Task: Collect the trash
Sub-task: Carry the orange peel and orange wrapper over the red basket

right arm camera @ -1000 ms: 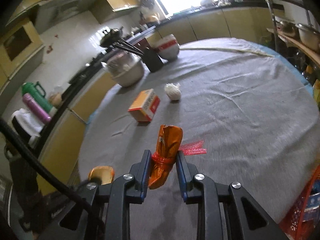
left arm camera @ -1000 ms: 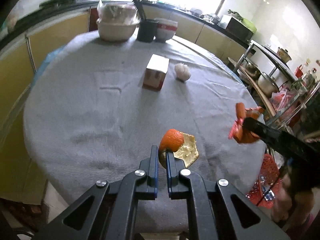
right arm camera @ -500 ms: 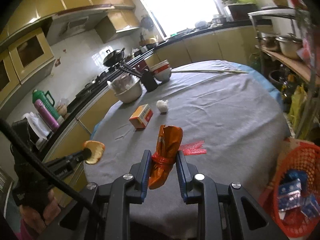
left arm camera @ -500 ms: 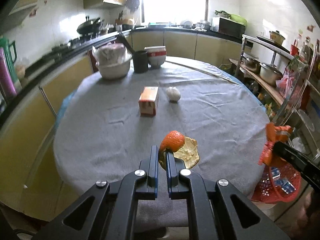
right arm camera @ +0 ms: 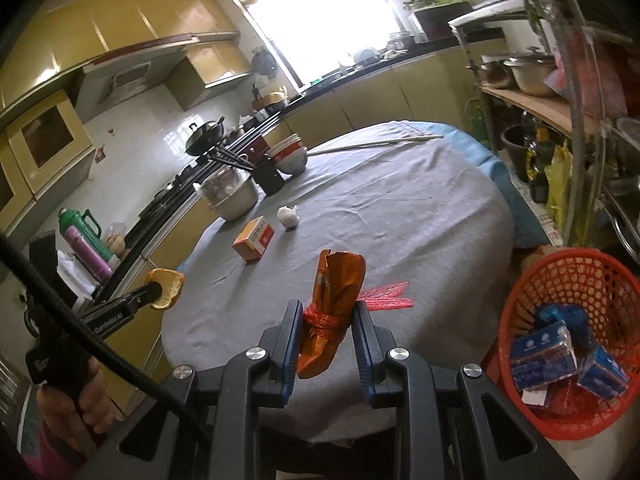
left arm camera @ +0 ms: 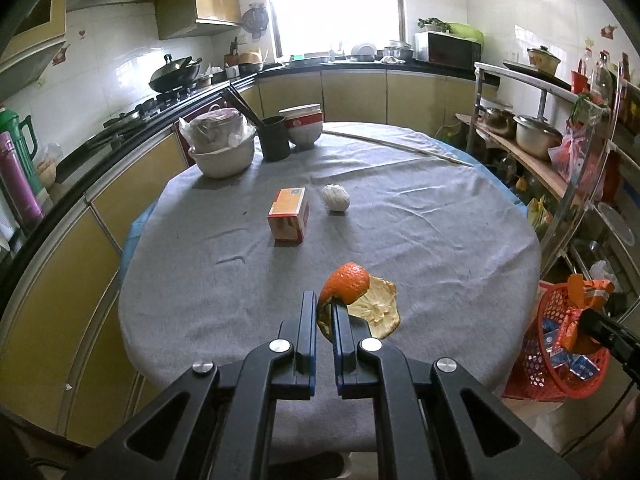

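Peel (left arm camera: pixel 347 288): orange rind, pinched by its edge in the left gripper (left arm camera: pixel 324 316), held clear above the surface (left arm camera: pixel 440 248). Likely light, leathery, limp where it curls; prone to tear or slip if gripped only at the rim, so a hold across the thicker fold looks safer. Orange skin faces up and away, pale pith to the right.

Wrapper (right arm camera: pixel 334 312): crumpled orange foil bag tied with a red band, clamped at the band in the right gripper (right arm camera: pixel 326 320), near the basket (right arm camera: pixel 520 300). Probably very light, crinkly, slick. Long axis runs roughly upright, open end up, a red strip trailing right.

Still on the surface: box (left arm camera: pixel 289 220), wad (left arm camera: pixel 336 197).
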Available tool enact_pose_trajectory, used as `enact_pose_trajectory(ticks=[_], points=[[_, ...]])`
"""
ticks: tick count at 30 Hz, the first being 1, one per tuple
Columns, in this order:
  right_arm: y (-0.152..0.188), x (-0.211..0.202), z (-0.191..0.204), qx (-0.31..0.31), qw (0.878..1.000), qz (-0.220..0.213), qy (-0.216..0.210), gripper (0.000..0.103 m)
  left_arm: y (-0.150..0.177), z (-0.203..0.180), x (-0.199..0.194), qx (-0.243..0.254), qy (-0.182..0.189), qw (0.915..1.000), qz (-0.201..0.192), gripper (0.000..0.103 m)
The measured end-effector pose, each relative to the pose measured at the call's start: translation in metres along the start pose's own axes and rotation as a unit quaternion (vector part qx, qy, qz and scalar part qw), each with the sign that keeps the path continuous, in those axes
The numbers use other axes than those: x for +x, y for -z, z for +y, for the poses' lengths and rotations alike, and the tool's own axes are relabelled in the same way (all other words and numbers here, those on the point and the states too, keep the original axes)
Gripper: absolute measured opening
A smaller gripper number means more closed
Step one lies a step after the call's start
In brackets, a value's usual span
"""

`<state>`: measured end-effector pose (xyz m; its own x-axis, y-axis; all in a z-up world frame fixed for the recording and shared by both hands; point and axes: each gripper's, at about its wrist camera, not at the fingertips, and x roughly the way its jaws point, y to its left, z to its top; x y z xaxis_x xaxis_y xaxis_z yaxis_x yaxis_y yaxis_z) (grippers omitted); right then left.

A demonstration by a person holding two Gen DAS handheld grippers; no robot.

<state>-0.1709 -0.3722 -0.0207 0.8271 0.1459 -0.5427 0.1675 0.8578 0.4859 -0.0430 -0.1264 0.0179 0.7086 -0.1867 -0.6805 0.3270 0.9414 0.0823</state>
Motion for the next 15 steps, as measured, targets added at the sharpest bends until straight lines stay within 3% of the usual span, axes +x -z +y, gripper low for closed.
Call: enact_pose_trajectory(ticks=[15], points=[[0.020, -0.011, -0.043, 0.055, 0.998, 0.008, 0.009, 0.027, 0.001, -0.027, -0.007, 0.034, -0.009, 0.9994, -0.001, 0.007]])
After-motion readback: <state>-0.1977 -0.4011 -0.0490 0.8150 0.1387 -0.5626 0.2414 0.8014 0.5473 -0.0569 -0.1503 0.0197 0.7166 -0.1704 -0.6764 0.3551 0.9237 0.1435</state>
